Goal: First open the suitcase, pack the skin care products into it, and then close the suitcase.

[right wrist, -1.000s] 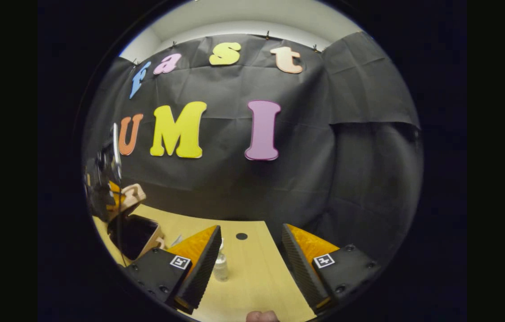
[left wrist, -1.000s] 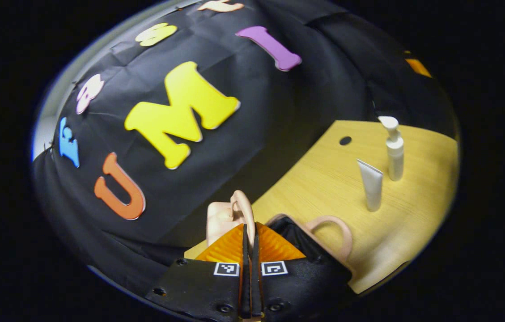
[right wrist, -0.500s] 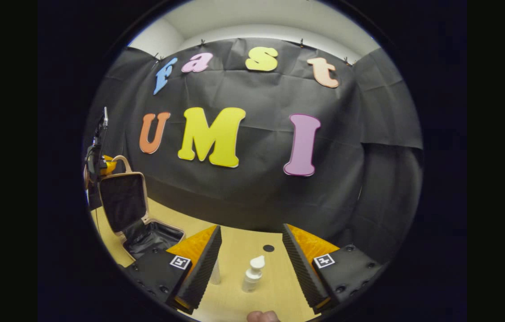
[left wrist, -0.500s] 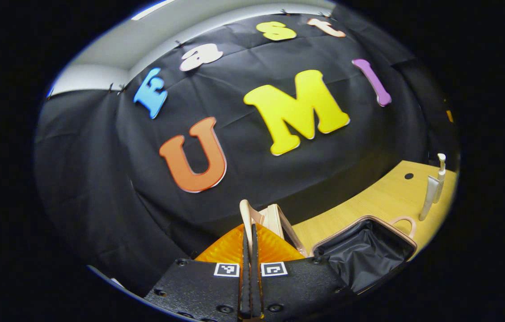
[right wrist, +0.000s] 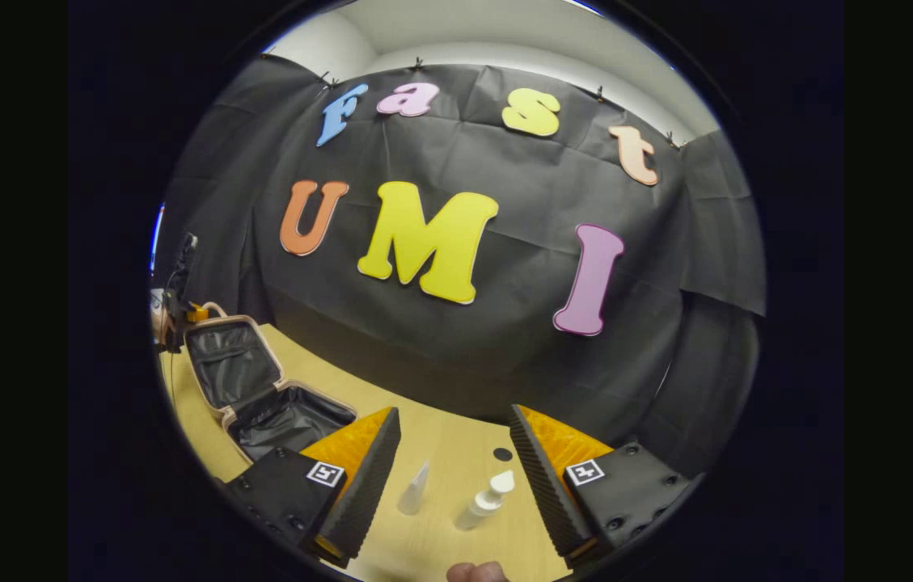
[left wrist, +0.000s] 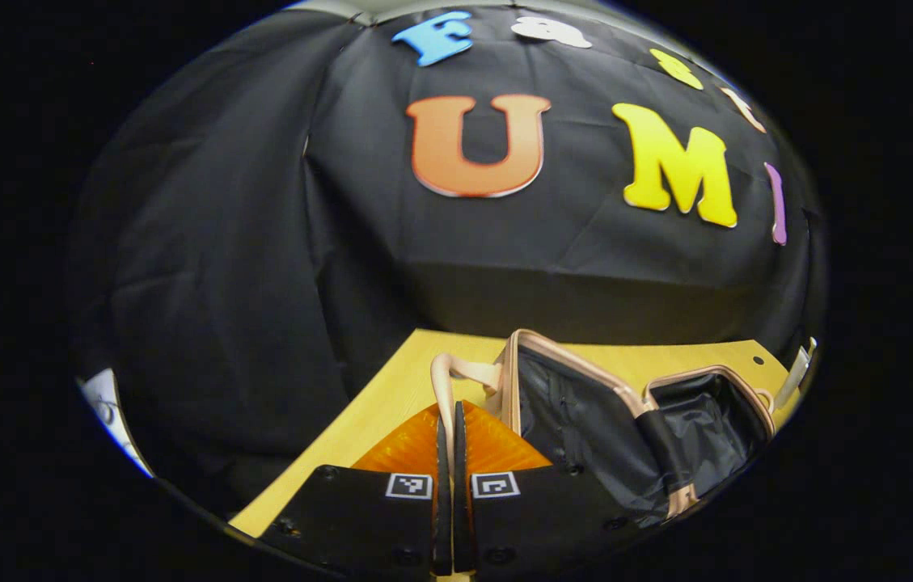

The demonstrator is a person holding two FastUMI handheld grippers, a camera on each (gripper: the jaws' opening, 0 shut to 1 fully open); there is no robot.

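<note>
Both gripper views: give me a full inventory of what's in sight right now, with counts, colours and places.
Suitcase: one, pink shell with black lining, open on the table's left side, lid tipped back.
Suitcase handle: one, pink loop on the lid, pinched between the left gripper's fingers.
Pump bottle: one, white, standing on the table ahead of the right gripper.
Tube: one, white, standing just left of the pump bottle.
Table: one, light wood, with a small dark hole near the back edge.
Wall cloth: one, black, behind the table.
Left gripper: one, black with orange fingers, shut on the suitcase handle.
Right gripper: one, black with orange fingers, open above the table, the two products ahead between its fingers.
</note>
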